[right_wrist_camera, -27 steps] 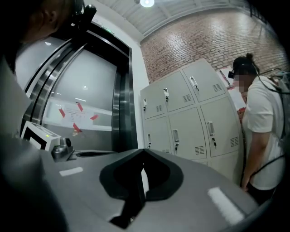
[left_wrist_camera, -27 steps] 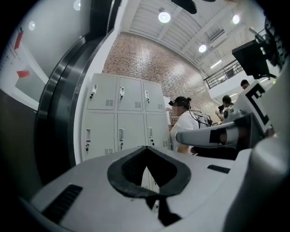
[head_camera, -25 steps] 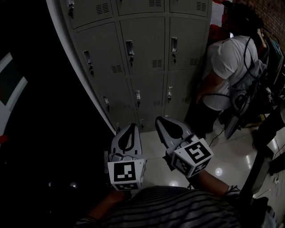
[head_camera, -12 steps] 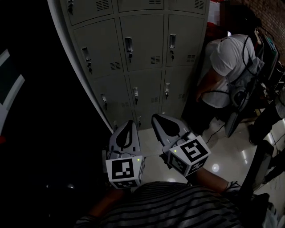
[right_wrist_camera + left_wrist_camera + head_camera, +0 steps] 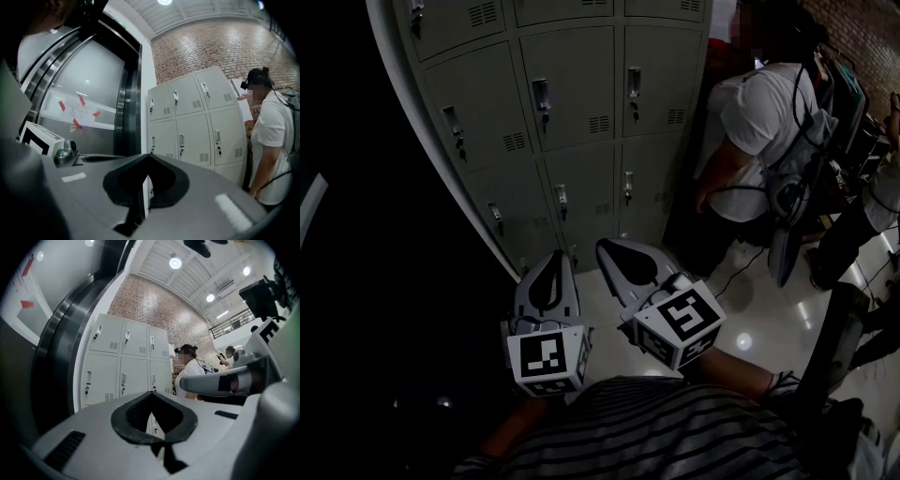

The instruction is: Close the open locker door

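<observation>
The grey lockers (image 5: 572, 122) fill the upper centre of the head view, standing on the glossy floor (image 5: 750, 319). Every door in view lies flush, each with a handle and vent slots. Both the left hand-held gripper (image 5: 551, 257) and the right hand-held gripper (image 5: 606, 247) are shut and empty, low in the frame, apart from the lockers. The area beside the lockers is black in the head view, but the right gripper view shows it as a glass panel (image 5: 77, 110). The left gripper view adds a brick wall (image 5: 154, 305).
</observation>
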Demonstrator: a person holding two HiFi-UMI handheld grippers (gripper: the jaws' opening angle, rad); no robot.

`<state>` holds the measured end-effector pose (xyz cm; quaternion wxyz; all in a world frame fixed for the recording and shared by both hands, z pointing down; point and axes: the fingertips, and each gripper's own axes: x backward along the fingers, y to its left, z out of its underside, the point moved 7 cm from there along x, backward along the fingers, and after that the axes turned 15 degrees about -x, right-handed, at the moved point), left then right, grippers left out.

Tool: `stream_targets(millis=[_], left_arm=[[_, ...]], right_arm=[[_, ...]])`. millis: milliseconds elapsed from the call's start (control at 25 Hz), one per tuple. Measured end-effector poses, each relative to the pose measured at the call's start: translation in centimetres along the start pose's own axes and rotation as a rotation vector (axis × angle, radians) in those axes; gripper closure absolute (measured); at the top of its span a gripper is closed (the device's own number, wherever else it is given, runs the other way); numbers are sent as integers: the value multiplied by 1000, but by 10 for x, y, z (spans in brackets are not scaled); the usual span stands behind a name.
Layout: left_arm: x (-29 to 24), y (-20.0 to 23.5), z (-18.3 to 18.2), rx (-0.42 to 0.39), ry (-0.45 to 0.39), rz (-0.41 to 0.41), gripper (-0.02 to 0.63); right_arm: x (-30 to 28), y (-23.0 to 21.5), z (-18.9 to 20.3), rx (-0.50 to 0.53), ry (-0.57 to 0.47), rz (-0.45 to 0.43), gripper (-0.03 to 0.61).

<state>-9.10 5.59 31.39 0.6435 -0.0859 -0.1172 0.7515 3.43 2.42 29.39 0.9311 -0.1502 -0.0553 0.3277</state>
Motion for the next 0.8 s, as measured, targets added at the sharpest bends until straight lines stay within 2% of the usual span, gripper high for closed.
stream_targets(millis=[800], left_arm=[[2, -9, 9, 5, 25, 18, 609]], right_arm=[[2, 1, 11, -4, 17, -2, 575]])
